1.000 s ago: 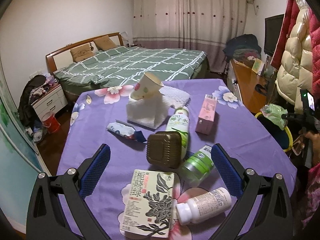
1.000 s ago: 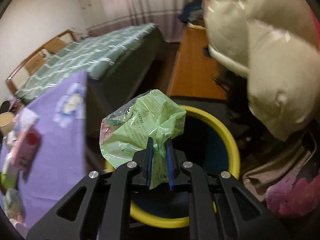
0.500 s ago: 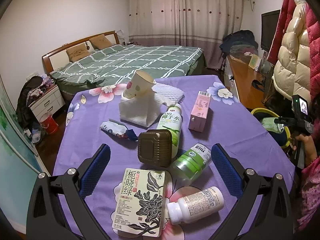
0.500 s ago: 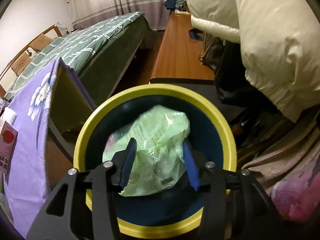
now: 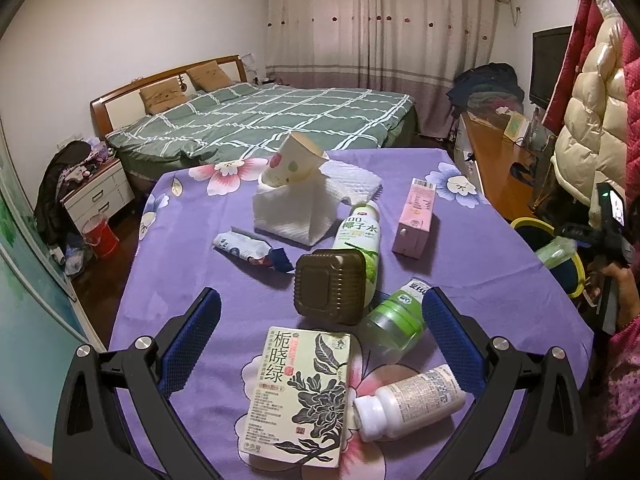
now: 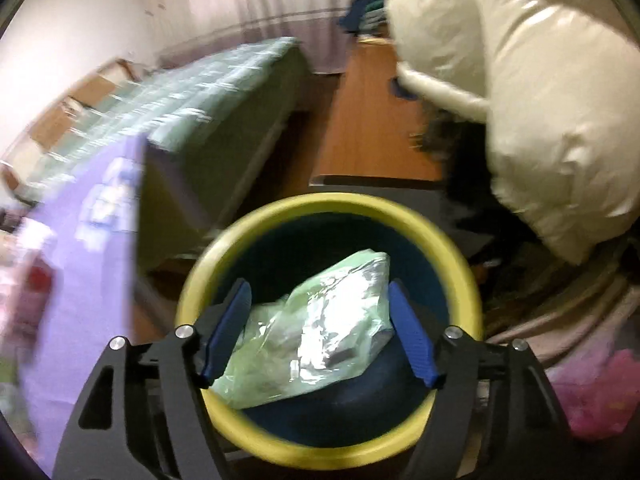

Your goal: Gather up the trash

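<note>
My right gripper is open above the yellow-rimmed bin. A crumpled green plastic bag lies between the spread fingers, inside the bin's rim; whether it touches a finger I cannot tell. My left gripper is open and empty over the purple table. Below it lie a green tea box, a white bottle, a green bottle and a brown box. The bin and bag also show at the far right.
Further on the table are a coconut-water bottle, a pink carton, a snack wrapper, white tissue and a paper cup. A bed stands behind. A cream puffer coat hangs right of the bin.
My right gripper opened wide and let go of the green bag, which now sits in the bin's mouth. The right view is blurred by motion. The left gripper hardly moved.
</note>
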